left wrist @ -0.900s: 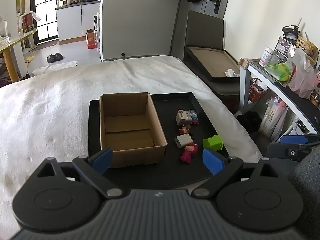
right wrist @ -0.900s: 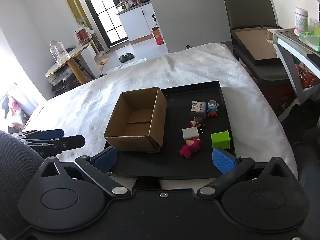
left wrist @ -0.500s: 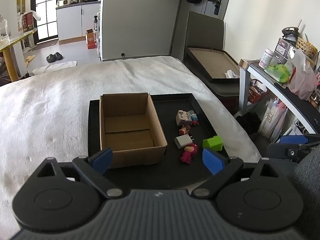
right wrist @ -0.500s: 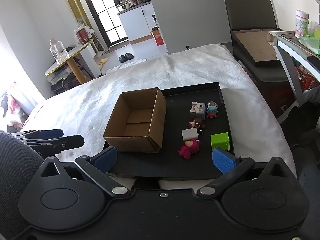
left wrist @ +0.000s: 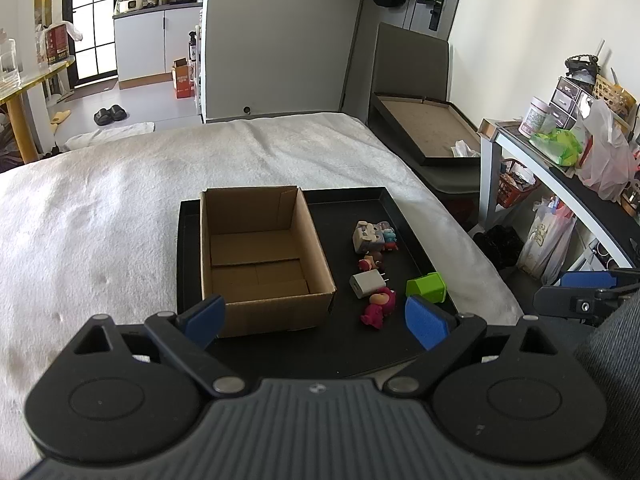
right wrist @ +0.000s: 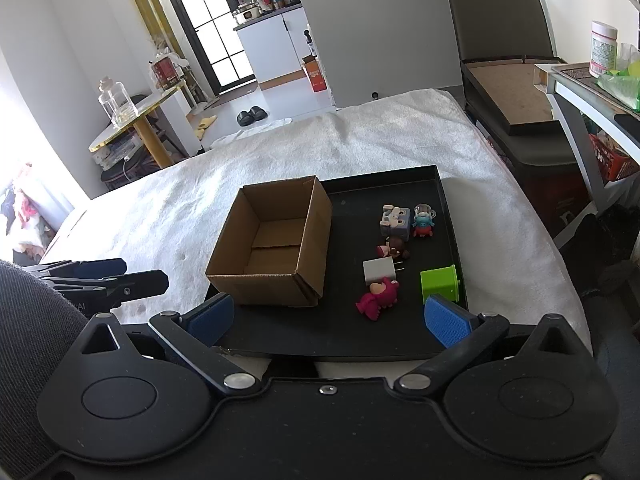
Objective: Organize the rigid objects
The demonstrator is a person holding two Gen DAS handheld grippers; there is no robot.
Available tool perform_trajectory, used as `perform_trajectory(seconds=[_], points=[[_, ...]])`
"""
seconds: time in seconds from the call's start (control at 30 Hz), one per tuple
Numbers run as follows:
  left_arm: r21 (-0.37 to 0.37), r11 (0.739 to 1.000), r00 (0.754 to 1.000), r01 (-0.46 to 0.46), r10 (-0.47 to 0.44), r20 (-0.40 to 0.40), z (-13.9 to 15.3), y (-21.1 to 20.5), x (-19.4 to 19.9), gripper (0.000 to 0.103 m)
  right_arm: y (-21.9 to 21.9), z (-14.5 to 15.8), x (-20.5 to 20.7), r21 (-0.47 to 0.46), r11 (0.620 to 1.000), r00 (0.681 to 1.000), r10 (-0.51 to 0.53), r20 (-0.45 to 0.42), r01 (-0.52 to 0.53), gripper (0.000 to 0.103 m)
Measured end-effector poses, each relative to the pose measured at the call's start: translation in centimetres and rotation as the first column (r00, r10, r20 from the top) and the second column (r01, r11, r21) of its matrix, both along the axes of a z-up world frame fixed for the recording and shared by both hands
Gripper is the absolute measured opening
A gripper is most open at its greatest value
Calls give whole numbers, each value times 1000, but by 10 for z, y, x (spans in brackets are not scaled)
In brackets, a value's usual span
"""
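Note:
A black tray (left wrist: pixel 352 344) (right wrist: pixel 348 340) lies on a white blanket. On its left half stands an open, empty cardboard box (left wrist: pixel 260 256) (right wrist: pixel 276 244). To the right of the box lie small rigid objects: a green block (left wrist: pixel 427 287) (right wrist: pixel 440 283), a white plug adapter (left wrist: pixel 366 284) (right wrist: pixel 379 269), a pink figurine (left wrist: pixel 379 306) (right wrist: pixel 378 298), a brown figurine (right wrist: pixel 394 246), a grey block toy (left wrist: pixel 366 237) (right wrist: pixel 395 221) and a blue figurine (right wrist: pixel 424 220). My left gripper (left wrist: pixel 314 320) hovers open at the tray's near edge. My right gripper (right wrist: pixel 328 318) is also open there, empty.
The white blanket (left wrist: pixel 100 216) covers a bed around the tray. A dark chair with a flat box (left wrist: pixel 432 136) stands at the far right, next to a cluttered desk (left wrist: pixel 568 168). A round table with a glass bottle (right wrist: pixel 116 104) stands at the left.

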State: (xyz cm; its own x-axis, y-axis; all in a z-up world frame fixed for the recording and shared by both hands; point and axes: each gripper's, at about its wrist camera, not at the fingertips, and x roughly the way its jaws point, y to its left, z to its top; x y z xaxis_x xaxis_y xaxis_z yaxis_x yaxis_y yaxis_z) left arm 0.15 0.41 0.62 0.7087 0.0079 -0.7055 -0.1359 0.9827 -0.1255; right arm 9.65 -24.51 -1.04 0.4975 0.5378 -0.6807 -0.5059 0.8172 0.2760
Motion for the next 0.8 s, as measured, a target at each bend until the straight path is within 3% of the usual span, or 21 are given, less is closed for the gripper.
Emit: perform_trajectory(seconds=[0.8], points=[[4, 1000, 1000, -5, 5, 7, -3, 0, -2, 96, 0, 0, -1, 1, 1000, 1000, 1, 3, -1, 103]])
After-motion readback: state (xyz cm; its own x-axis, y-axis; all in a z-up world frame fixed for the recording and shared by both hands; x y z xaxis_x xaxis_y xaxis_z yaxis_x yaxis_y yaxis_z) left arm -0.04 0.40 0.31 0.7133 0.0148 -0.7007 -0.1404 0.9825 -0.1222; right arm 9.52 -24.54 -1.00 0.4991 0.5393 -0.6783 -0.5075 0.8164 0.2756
